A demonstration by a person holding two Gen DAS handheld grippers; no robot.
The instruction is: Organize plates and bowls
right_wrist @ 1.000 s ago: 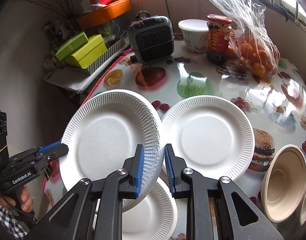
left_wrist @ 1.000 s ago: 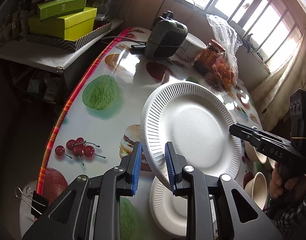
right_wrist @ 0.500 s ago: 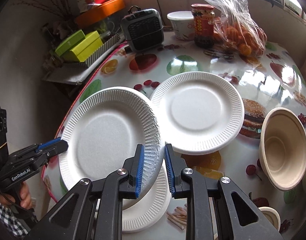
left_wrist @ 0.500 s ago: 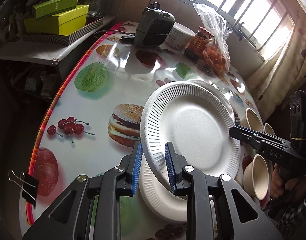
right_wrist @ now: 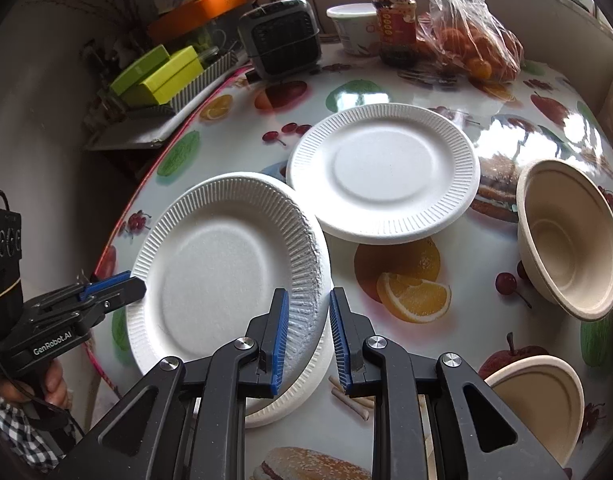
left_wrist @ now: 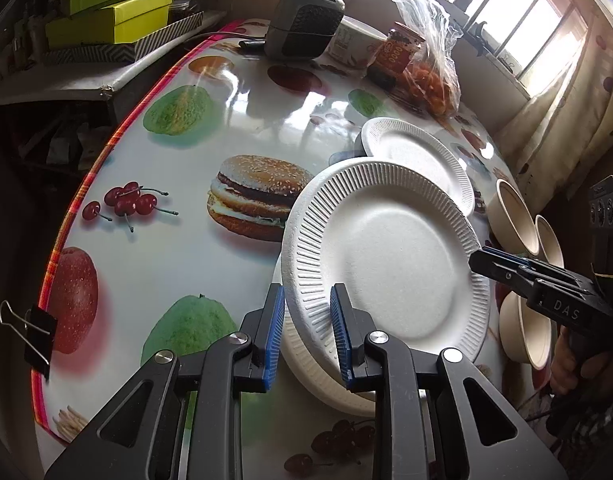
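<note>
Both tongs, left tongs (left_wrist: 307, 330) and right tongs (right_wrist: 309, 332), pinch 1 paper plate (right_wrist: 222, 268) right over another plate (right_wrist: 306, 384). Third plate (right_wrist: 382, 172) and bowls (right_wrist: 570, 236) remain loose on the tabletop (left_wrist: 194, 152).

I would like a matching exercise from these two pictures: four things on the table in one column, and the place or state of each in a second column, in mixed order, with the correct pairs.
Things
1. held plate
2. flat plate
3. red-lidded jar
4. binder clip

Places or states
A. clipped on the near edge of the table
B. far side, beside the bag of oranges
C. tilted, rim between the fingers of both the left gripper and the right gripper, above another plate
D. lying alone near the middle

Pairs: 1-C, 2-D, 3-B, 4-A
</note>
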